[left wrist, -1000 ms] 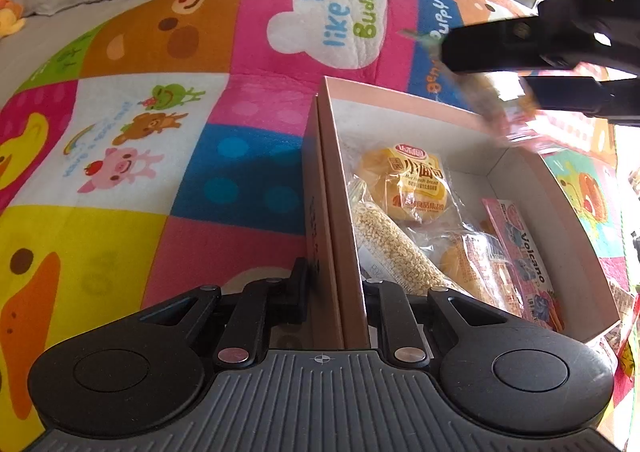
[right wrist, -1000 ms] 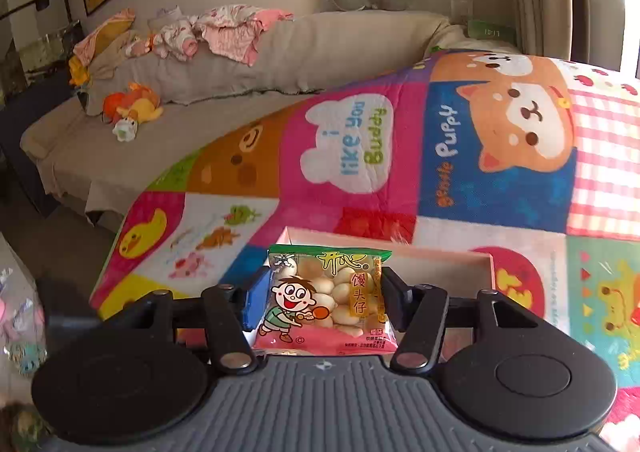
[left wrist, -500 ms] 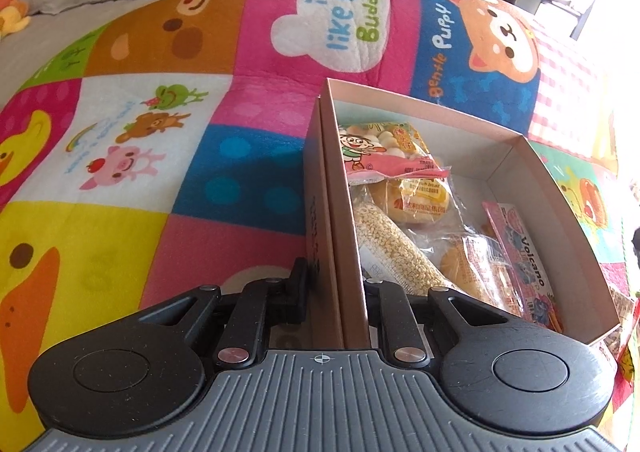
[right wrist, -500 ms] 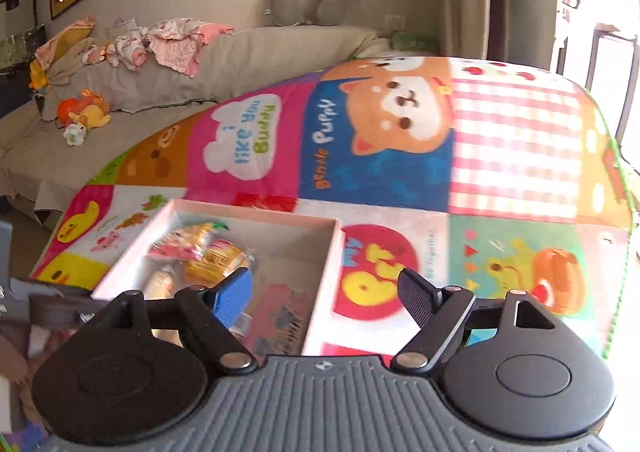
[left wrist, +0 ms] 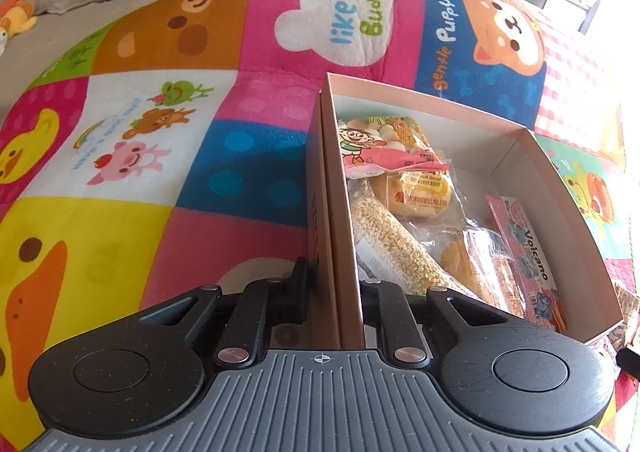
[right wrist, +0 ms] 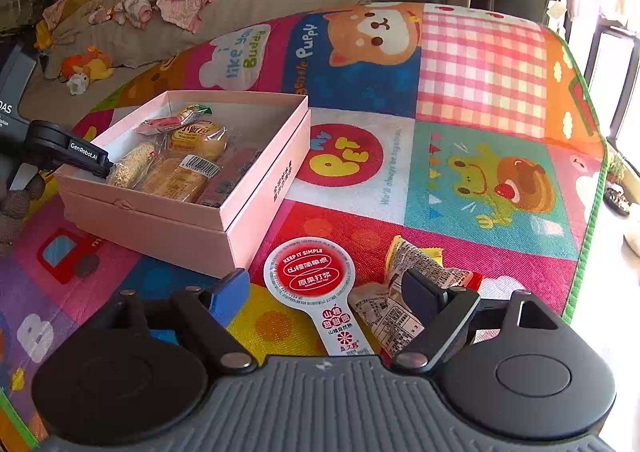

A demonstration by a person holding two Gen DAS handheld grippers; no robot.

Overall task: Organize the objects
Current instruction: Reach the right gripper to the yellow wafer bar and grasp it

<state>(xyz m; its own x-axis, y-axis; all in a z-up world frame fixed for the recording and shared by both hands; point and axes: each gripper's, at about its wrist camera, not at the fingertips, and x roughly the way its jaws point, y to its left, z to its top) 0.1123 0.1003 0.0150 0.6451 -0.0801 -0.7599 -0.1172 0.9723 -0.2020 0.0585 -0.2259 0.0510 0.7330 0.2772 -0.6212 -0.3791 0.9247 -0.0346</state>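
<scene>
A pink cardboard box (left wrist: 536, 155) lies open on the colourful play mat. My left gripper (left wrist: 332, 284) is shut on the box's near left wall, one finger outside and one inside, its jaws closing slightly tighter. The left gripper (right wrist: 68, 151) also shows at the box's (right wrist: 264, 187) far corner in the right wrist view. A cartoon snack bag (left wrist: 380, 143) lies on top of other packets in the box. My right gripper (right wrist: 326, 288) is open and low over the mat, right of the box. A red round paddle-shaped packet (right wrist: 310, 268) lies between its fingers, untouched, beside a crumpled wrapper (right wrist: 384, 316).
The box also holds a bun packet (left wrist: 416, 195), a grain bar (left wrist: 396, 248) and a pink Volcano pack (left wrist: 528, 264). A sofa with clothes (right wrist: 168, 3) and a plush toy (right wrist: 86, 65) lies beyond the mat. The mat's green edge (right wrist: 588, 236) runs along the right.
My right gripper let the cartoon snack bag drop into the box, opened wide, then swung right and down to the loose packets on the mat. The left gripper kept its hold.
</scene>
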